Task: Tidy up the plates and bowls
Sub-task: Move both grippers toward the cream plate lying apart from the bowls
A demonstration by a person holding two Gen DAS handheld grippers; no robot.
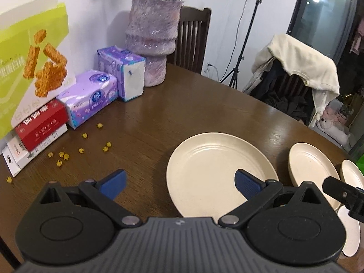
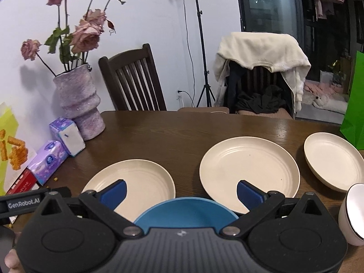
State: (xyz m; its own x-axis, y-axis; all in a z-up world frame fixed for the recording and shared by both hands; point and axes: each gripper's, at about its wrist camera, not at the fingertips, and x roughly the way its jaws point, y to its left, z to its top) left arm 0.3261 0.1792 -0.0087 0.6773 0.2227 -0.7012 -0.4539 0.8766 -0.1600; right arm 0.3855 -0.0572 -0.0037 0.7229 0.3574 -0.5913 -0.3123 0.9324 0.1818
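Both hand-held grippers are held spread apart, with nothing between the blue pads. Seen from its own camera, the left gripper [image 1: 179,183] is held above the wooden table [image 1: 159,113], its right pad over the near edge of a large cream plate [image 1: 218,170]. To the right of that plate, a second cream plate [image 1: 311,166] is seen, and a third [image 1: 352,173] is cut off at the right edge, partly hidden by the other gripper's black arm.

The right gripper [image 2: 182,193] is held over a blue bowl [image 2: 186,211] at the near edge of the table. Beyond it, three cream plates are laid in a row, apart from one another: one on the left [image 2: 145,179], a larger one in the middle [image 2: 250,168] and one at the far right [image 2: 334,159]. A white cup [image 2: 352,218] is seen at the near right edge.

At the far left of the table, a purple vase [image 2: 78,100] of faded roses, tissue packs [image 1: 91,95] and a red box [image 1: 43,122] are placed against the wall.
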